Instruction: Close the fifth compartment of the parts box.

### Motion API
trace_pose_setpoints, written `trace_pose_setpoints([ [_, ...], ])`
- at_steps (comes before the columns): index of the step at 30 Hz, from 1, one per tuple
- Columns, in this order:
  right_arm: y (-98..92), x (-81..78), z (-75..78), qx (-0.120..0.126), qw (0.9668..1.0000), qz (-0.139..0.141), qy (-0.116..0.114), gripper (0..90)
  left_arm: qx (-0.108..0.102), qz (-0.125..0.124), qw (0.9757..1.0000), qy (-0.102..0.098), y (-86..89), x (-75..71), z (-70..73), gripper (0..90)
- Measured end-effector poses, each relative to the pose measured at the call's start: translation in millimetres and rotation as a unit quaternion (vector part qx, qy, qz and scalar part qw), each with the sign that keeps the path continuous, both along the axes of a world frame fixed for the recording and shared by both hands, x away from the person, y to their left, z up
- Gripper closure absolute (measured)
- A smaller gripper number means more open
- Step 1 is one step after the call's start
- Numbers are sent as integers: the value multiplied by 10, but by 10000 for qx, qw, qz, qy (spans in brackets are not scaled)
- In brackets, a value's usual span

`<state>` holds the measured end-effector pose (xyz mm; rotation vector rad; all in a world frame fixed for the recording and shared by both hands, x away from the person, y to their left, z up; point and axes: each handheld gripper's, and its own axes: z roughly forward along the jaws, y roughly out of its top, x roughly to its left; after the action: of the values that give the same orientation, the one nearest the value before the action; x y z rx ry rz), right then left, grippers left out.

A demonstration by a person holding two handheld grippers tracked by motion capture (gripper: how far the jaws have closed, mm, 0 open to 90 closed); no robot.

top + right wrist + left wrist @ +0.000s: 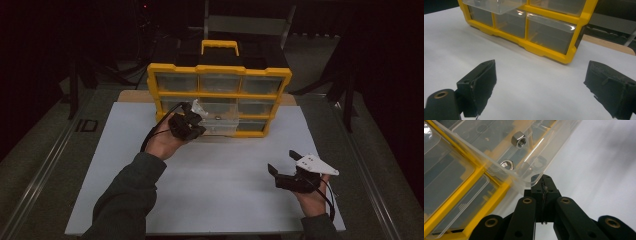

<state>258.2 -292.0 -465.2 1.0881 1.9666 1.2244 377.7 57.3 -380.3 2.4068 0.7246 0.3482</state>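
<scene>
Left gripper (543,185) jaws clamped on clear drawer (506,150) lip, right gripper (541,90) jaws wide.

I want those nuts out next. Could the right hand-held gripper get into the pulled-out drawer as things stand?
Probably yes: the right hand-held gripper is open with bare table between it and the drawer, whose top is uncovered over the nuts.

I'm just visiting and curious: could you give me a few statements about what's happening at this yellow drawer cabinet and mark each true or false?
1. The left gripper is shut on the front lip of a clear drawer. True.
2. That drawer holds metal nuts. True.
3. The right gripper is clamped on the cabinet. False: its jaws stand open over the white board, apart from the cabinet.
4. The cabinet frame is red. False: it is yellow.
5. The pulled drawer sticks out in front of the others. True.
</scene>
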Motion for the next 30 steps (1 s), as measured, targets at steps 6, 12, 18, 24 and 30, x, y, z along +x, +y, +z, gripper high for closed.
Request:
trace_pose_setpoints([
  [6, 3, 2, -3, -13, 10000, 0, 3, 103, -22, 35, 10000, 0, 6, 34, 13, 897],
  [12, 4, 1, -2, -19, 10000, 3, 2, 103, -35, 82, 10000, 4, -26, 76, 24, 897],
  [18, -2, 0, 1, -12, 10000, -2, -3, 103, 1, 122, 9999, -37, -85, 117, 15, 897],
  [24, -6, -2, 1, -12, 10000, -5, -6, 103, 25, 135, 9999, -53, -142, 145, 23, 897],
  [30, -11, 1, -1, -8, 10000, -19, 5, 103, 13, 179, 9998, -82, -174, 190, 33, 897],
])
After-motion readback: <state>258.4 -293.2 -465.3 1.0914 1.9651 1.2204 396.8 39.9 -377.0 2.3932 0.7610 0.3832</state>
